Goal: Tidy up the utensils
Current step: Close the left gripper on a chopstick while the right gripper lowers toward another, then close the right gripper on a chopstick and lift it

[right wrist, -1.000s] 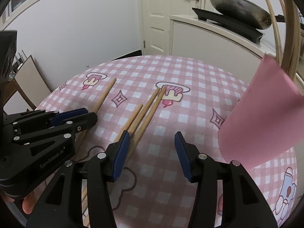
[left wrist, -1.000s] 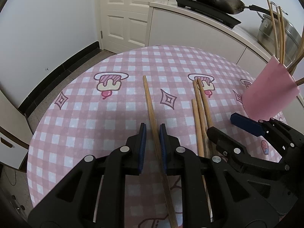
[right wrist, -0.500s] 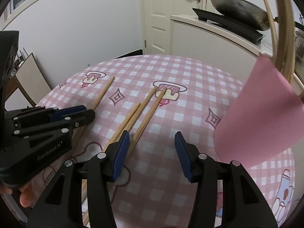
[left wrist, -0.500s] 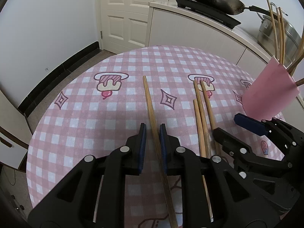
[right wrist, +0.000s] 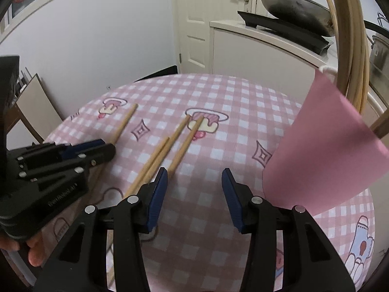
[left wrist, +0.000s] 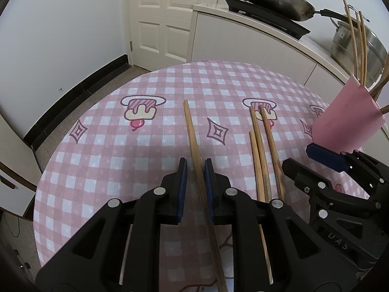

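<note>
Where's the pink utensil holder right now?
The pink utensil holder stands at the table's right edge in both views, just beyond the right gripper, with chopsticks standing in it and three loose chopsticks lying to its left.

Lower end of the single wooden chopstick (left wrist: 192, 136) hidden under the left gripper (left wrist: 195, 170) and cut by the bottom frame edge. Near ends of the three loose wooden chopsticks (left wrist: 260, 146) covered by black gripper arms at lower right. Pink paper-wrapped holder (right wrist: 323, 150) cut off at the right edge in the right wrist view, base concealed. Tops of the upright bamboo sticks (right wrist: 350, 48) out of frame above. Steel pot (left wrist: 357, 46) at upper right only partly visible. Left gripper's pad contact with the chopstick unclear.
</note>
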{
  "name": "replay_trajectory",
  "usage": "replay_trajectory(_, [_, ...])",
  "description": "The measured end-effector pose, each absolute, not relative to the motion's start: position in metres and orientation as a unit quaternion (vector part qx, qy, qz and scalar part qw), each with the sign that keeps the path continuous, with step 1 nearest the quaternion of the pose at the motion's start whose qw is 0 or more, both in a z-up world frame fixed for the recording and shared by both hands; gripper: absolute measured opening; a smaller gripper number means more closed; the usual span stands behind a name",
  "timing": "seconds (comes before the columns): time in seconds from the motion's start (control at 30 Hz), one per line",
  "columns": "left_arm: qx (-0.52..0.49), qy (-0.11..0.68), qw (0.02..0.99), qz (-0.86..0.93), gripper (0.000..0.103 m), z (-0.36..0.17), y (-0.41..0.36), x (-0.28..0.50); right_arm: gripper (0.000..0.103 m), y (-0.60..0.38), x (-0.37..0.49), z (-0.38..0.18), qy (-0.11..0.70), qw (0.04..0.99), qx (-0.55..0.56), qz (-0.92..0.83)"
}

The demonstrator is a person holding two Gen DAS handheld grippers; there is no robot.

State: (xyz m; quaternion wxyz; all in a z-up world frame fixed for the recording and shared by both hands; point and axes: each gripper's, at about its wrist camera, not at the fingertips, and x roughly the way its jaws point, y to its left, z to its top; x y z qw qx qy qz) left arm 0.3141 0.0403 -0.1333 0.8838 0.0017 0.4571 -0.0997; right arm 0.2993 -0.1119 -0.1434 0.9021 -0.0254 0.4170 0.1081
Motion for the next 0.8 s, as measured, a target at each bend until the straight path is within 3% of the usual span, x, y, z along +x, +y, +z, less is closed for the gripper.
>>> replay_trajectory(0.43, [-0.029, 0.471, 0.876, -0.096, 0.016, -0.134, 0.049, 0.329, 0.043, -0.092, 0.325, -0.152, 0.444, 0.888, -0.053, 0.106])
replay_trajectory(0.6, [-0.021, 0.475, 0.875, -0.088, 0.016, -0.135, 0.044, 0.336, 0.013, -0.091, 0.335, -0.152, 0.449, 0.884, -0.062, 0.113])
replay_trajectory(0.8, [-0.018, 0.484, 0.871, -0.081, 0.016, -0.134, 0.041, 0.342, 0.006, -0.095, 0.333, -0.150, 0.452, 0.881, -0.045, 0.135])
